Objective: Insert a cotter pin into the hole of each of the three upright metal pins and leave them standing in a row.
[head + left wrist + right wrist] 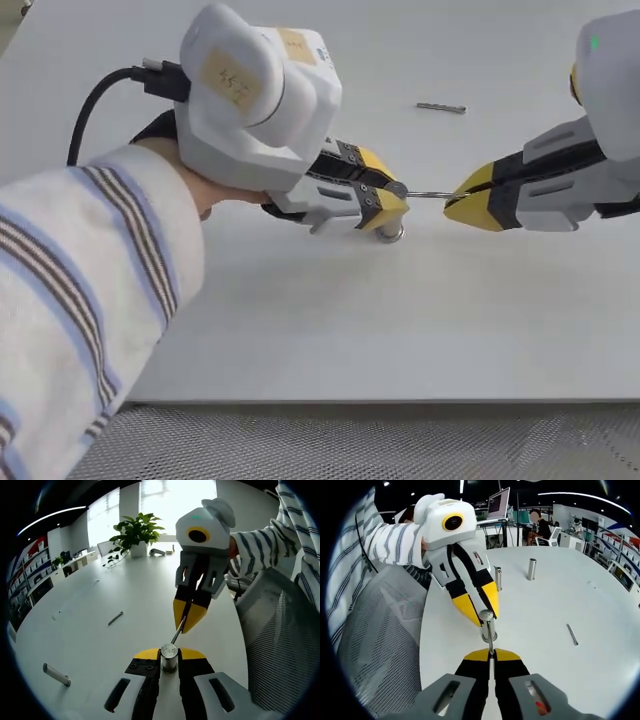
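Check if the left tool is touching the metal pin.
Touching. Left gripper view shows the left tool closed against both sides of the metal pin.

White counter (95,600), potted plant (136,532) by a bright window (175,497) way past the left gripper (169,654), mesh chair (282,645) on its right.

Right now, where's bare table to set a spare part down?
Free: the strip of table between both tools and the near edge, and the far stretch between the left tool and the loose cotter pin. Crowded: the middle, where the left tool grips the metal pin and the right tool points the held cotter pin at it.
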`<state>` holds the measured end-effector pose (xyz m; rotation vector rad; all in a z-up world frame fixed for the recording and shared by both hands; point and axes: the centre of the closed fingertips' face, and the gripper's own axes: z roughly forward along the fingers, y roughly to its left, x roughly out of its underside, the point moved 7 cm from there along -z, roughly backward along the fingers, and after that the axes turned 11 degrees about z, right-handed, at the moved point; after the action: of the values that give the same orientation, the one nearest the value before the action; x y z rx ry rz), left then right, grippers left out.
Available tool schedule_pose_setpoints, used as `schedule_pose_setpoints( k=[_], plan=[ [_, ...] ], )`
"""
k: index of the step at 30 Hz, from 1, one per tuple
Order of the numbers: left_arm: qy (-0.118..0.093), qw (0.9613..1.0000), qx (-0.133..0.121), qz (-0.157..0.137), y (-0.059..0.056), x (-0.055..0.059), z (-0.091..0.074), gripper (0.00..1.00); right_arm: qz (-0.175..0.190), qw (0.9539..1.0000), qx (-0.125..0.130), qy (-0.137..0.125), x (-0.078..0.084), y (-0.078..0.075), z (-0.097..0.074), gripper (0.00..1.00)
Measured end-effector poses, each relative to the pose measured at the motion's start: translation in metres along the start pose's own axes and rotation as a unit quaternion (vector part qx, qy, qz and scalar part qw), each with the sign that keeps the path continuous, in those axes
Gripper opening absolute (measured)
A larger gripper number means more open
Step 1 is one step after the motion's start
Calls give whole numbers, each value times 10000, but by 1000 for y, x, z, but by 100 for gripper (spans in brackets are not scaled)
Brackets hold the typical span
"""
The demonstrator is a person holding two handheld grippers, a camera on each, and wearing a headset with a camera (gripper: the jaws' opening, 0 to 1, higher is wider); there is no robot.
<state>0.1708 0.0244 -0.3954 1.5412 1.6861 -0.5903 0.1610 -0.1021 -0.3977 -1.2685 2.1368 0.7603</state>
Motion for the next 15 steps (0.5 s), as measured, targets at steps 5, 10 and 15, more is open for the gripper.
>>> schedule_pose_setpoints(
  k=[5,10,15],
  plan=[
    [8,10000,16,59,-1,0,0,10,-234,9997,-30,24,-2,-9,3,0],
    [11,10000,32,52,-1,0,-1,10,-341,9993,-97,68,-8,-8,7,0],
    [-24,9999,37,-98,-1,1,-1,10,-399,9990,-123,131,-9,-5,11,0]
  ],
)
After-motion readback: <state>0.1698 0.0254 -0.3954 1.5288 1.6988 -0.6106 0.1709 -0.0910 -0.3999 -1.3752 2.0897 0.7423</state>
